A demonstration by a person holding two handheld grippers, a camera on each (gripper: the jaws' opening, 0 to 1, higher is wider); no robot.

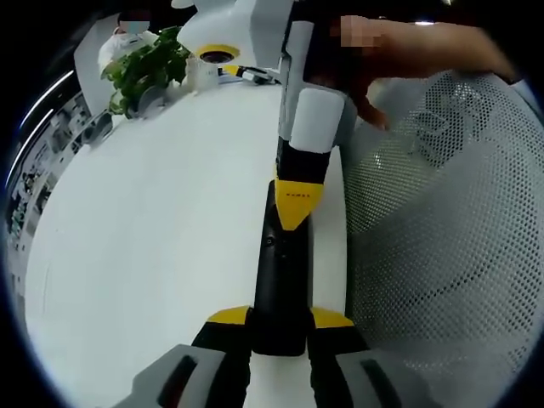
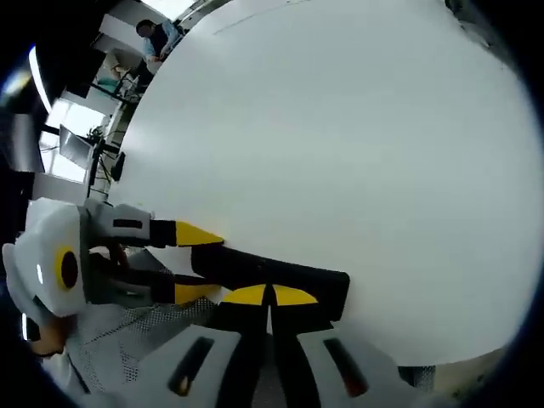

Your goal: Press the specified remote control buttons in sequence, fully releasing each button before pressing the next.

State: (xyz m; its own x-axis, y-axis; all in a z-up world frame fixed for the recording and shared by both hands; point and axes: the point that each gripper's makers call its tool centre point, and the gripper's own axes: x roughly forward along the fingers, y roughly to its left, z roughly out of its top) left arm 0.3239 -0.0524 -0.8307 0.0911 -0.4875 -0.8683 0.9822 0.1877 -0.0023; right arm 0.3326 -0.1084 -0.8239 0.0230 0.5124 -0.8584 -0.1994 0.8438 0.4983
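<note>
The black remote control (image 1: 280, 272) lies flat on the white tabletop (image 1: 153, 238), its long axis running straight ahead from my left hand-held gripper (image 1: 280, 327), whose tips clamp its near end. My right hand-held gripper (image 1: 297, 204) sits on top of it, tips together, the nearer 1 for pressing.

In the right gripper view the remote control (image 2: 272, 276) lies crosswise under my right hand-held gripper (image 2: 269, 296).

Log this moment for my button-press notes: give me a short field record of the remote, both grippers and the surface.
remote: black remote control, lying flat on the white table
left gripper: jaws clamp the remote's near end
right gripper: jaws closed together, tips down on the remote's top face
press state: whether a button is pushed in cannot be told
background: potted plant at the table's far edge
person: mesh-sleeved arm beside the remote
</note>
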